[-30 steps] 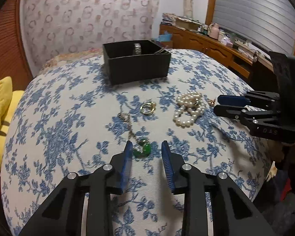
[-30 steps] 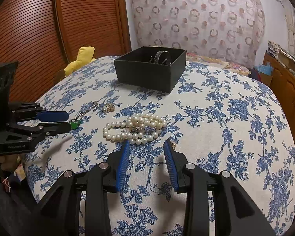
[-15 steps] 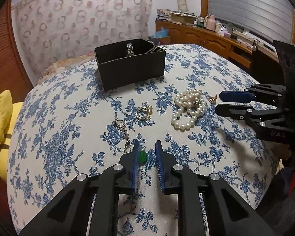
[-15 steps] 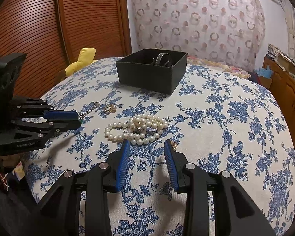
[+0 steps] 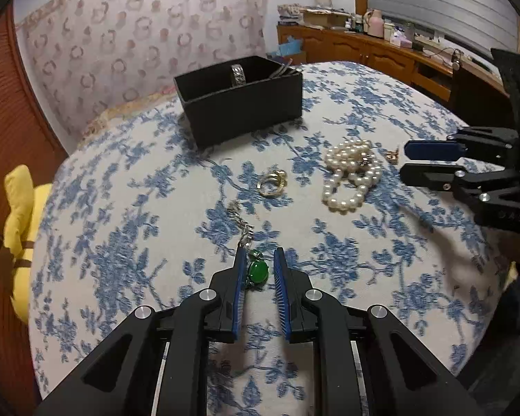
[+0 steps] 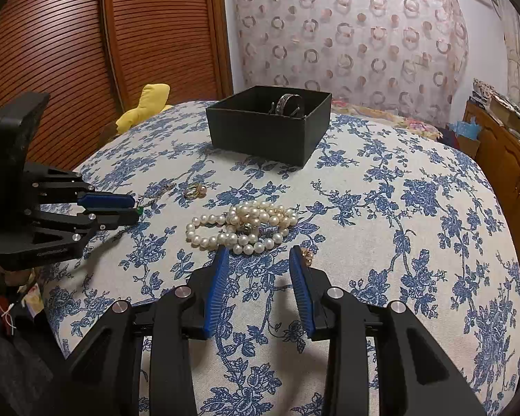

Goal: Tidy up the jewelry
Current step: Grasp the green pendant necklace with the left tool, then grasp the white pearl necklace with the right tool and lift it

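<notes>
My left gripper (image 5: 259,260) is closed on the green pendant (image 5: 257,271) of a chain necklace (image 5: 240,215) that trails over the floral cloth. The gold ring (image 5: 272,182) lies beyond it, and the pearl necklace (image 5: 353,179) lies to the right. The black jewelry box (image 5: 241,98) stands at the back with a silver bangle (image 5: 238,74) inside. My right gripper (image 6: 259,256) is open and empty, just short of the pearl necklace (image 6: 244,227). A small gold earring (image 6: 308,254) lies by its right finger.
The table (image 6: 416,242) has a rounded edge under a blue floral cloth. A yellow plush toy (image 5: 19,215) sits off the left side. A wooden sideboard (image 5: 381,52) with clutter stands at the back right, and wooden slatted doors (image 6: 104,52) at the left.
My left gripper has closed around the green pendant and shifted slightly, dragging the chain straighter. The right gripper has stayed open near the pearls.
</notes>
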`<state>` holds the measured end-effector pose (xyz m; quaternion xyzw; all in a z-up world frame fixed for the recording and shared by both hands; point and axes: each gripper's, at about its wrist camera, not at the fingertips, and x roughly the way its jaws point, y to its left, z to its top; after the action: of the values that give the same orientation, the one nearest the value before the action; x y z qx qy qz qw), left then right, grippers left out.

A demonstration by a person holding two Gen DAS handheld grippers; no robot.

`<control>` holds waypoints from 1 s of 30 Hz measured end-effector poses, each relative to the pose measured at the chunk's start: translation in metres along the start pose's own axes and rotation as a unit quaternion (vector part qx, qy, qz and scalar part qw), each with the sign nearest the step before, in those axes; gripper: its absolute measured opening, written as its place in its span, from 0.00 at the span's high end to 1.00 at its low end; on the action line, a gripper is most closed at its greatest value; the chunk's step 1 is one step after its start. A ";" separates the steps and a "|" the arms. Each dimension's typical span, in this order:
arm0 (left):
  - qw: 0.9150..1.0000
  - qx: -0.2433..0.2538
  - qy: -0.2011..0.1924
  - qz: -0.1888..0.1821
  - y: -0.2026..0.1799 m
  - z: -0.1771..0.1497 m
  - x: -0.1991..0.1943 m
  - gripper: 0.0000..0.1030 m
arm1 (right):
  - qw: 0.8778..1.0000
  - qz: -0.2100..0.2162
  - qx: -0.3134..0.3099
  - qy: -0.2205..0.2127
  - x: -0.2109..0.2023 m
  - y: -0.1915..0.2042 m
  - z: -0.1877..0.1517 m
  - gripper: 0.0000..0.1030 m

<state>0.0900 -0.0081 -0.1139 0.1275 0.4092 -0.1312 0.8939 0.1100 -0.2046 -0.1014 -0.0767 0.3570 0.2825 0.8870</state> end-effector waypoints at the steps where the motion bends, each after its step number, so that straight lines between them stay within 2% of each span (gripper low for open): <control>1: 1.000 0.001 0.000 0.002 0.000 0.000 0.000 0.85 | 1.000 0.000 0.000 0.000 0.000 0.000 0.000 0.62; 3: 1.000 0.003 -0.001 0.002 0.000 -0.001 0.001 0.85 | 1.000 0.000 0.000 0.000 0.000 0.000 0.000 0.62; 5: 1.000 0.009 -0.002 0.011 -0.001 -0.001 0.001 0.90 | 1.000 0.000 0.000 0.000 0.000 0.000 0.000 0.62; 8: 1.000 0.000 -0.006 0.001 0.002 0.000 -0.002 0.90 | 1.000 0.001 0.001 0.001 0.000 0.000 0.000 0.62; 12: 0.999 -0.031 -0.036 -0.022 0.010 0.003 -0.018 0.90 | 1.000 0.003 0.003 0.002 0.000 0.000 0.000 0.62; 20: 0.994 -0.057 -0.082 -0.035 0.015 0.010 -0.043 0.90 | 1.000 0.011 -0.012 0.016 0.006 0.002 0.012 0.62; 24: 0.993 -0.065 -0.088 -0.041 0.018 0.011 -0.046 0.90 | 0.999 0.016 -0.031 0.018 0.012 0.009 0.028 0.62; 30: 0.993 -0.067 -0.088 -0.042 0.020 0.010 -0.046 0.90 | 0.997 0.014 -0.059 0.053 0.037 0.018 0.044 0.62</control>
<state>0.0747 0.0128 -0.0702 0.0380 0.3416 -0.1514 0.9268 0.1477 -0.1585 -0.0932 -0.1390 0.3873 0.3114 0.8566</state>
